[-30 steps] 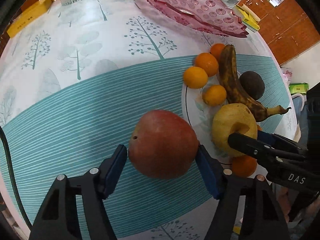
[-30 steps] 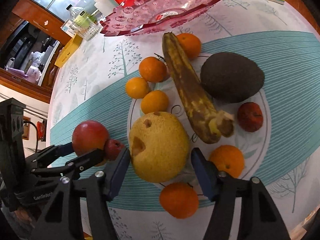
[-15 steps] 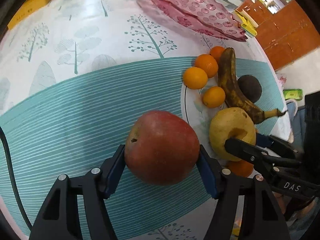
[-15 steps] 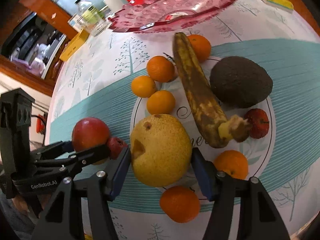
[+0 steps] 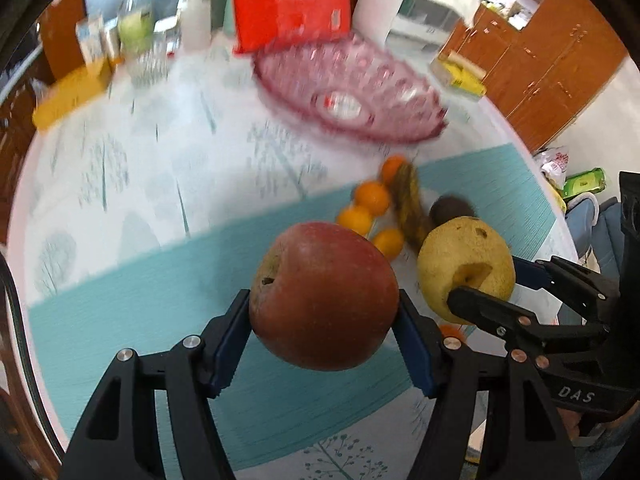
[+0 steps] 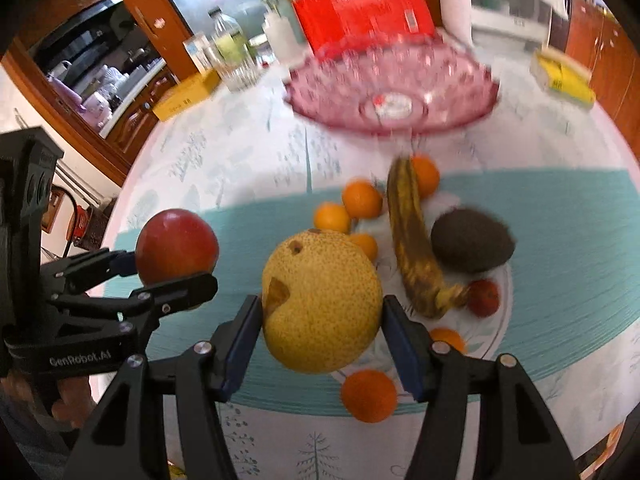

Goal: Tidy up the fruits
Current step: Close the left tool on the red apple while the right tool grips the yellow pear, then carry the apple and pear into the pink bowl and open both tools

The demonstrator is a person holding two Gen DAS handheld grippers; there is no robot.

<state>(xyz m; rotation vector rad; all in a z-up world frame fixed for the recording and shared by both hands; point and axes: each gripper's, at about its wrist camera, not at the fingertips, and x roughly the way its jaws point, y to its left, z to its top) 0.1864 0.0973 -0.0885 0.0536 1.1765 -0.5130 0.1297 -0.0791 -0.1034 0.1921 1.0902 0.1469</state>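
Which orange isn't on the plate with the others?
The orange nearest the camera in the right wrist view. It sits on the tablecloth just outside the plate rim, below the yellow pear. The other oranges lie on or against the plate.

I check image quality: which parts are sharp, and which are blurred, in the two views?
Left wrist view: red apple and gripper sharp, pink bowl and table fruit smeared. Right wrist view: yellow pear sharp, pink bowl and red box blurred.
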